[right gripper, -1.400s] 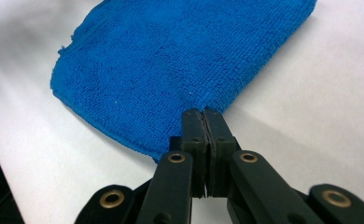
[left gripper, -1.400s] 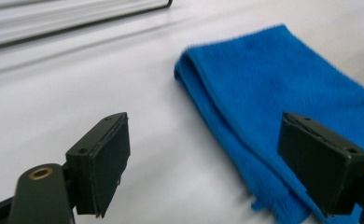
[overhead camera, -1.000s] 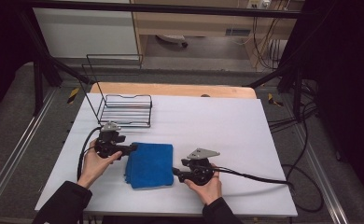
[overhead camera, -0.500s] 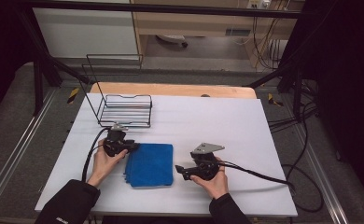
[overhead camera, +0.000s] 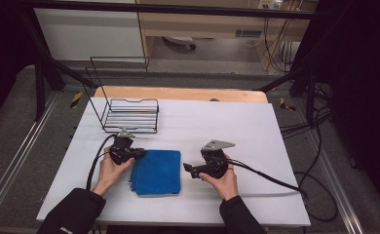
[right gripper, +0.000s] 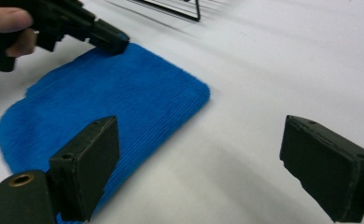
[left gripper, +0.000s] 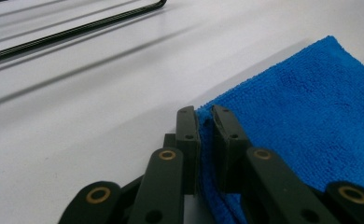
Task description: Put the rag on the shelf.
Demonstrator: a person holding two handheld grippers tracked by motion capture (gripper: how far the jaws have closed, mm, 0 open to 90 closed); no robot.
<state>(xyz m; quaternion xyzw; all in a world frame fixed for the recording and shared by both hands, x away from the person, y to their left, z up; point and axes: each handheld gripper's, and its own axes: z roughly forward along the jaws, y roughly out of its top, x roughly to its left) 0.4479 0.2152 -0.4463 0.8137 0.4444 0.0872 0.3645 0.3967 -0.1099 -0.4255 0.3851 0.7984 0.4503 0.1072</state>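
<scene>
One blue cloth [overhead camera: 157,171] and one wire rack [overhead camera: 130,115] are lying on the table [overhead camera: 237,126]. The left gripper [overhead camera: 142,153] has been closing and is pinching the cloth's far left corner; the right gripper [overhead camera: 187,168] has been opening, jaws spread, holding nothing.

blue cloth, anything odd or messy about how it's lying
Nothing stands out. The folded blue cloth lies flat on the white table, its edges a little uneven. The left gripper has just closed on its corner; the right gripper stands open beside it.
</scene>
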